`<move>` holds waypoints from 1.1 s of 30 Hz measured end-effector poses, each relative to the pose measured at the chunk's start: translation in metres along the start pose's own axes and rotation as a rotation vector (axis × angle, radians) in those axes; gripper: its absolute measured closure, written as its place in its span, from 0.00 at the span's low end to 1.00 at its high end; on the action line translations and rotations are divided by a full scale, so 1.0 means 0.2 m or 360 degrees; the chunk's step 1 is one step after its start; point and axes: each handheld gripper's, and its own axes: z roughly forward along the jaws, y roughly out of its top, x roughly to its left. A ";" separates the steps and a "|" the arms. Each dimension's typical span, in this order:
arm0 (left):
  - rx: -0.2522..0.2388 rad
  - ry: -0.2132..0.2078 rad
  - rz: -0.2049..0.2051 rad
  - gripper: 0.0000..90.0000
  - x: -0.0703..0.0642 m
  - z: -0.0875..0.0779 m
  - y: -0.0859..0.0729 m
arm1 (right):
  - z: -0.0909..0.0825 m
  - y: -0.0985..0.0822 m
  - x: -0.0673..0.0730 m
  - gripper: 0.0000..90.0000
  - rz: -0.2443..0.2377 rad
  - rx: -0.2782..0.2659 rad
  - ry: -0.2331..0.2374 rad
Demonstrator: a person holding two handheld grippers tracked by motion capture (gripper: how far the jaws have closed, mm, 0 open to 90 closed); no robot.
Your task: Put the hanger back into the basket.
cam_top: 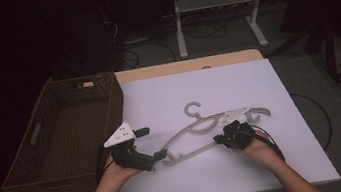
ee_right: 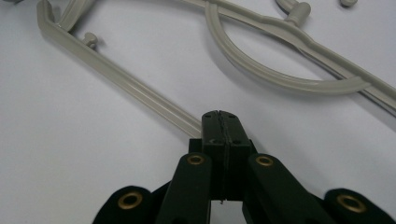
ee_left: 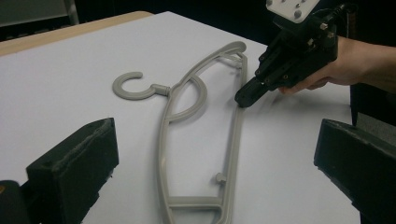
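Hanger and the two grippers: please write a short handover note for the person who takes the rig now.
Left gripper: open, nothing between its fingers, pointing at one end of the hanger.
Right gripper: fingers shut together, tip down at the hanger's lower bar; whether it touches is unclear.
Hanger: flat on the white table, nearer the right gripper, outside the basket.
Basket: at the table's left edge.
Done: nothing picked up.
Left: probably grasp the hanger and move it, perhaps into the basket.
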 end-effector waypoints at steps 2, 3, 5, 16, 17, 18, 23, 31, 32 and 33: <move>0.0001 0.0000 0.0000 0.00 0.00 0.00 0.00 | 0.01 0.00 0.00 0.99 0.0003 0.0006 0.0003; 0.0000 0.0000 -0.0001 0.00 0.00 0.00 0.00 | 0.01 0.00 0.00 0.99 -0.0012 0.0018 -0.0007; 0.0002 0.0001 0.0004 0.00 0.00 0.00 0.00 | 0.03 -0.01 0.01 0.99 -0.0035 0.0032 -0.0022; 0.0065 0.0013 0.0015 0.00 0.02 0.07 0.03 | 0.03 -0.01 0.01 0.99 -0.0005 0.0037 -0.0011; 0.0067 0.0013 0.0013 0.00 0.03 0.09 0.03 | 0.03 -0.01 0.01 0.99 -0.0008 0.0036 -0.0015; 0.0086 0.0015 0.0019 0.00 0.04 0.10 0.04 | 0.03 -0.01 0.01 0.99 -0.0005 0.0033 -0.0017; 0.0144 0.0007 0.0030 0.00 0.07 0.19 0.07 | 0.03 -0.01 0.01 0.99 -0.0001 0.0035 -0.0011; 0.0311 0.0027 0.0131 0.00 0.13 0.35 0.09 | 0.03 -0.01 0.00 1.00 0.0001 0.0034 -0.0007; 0.0320 0.0025 0.0114 0.00 0.13 0.37 0.09 | 0.03 -0.01 0.00 1.00 -0.0003 0.0033 -0.0005; 0.0353 0.0029 0.0135 0.00 0.14 0.39 0.09 | 0.03 -0.01 0.00 1.00 0.0002 0.0032 -0.0005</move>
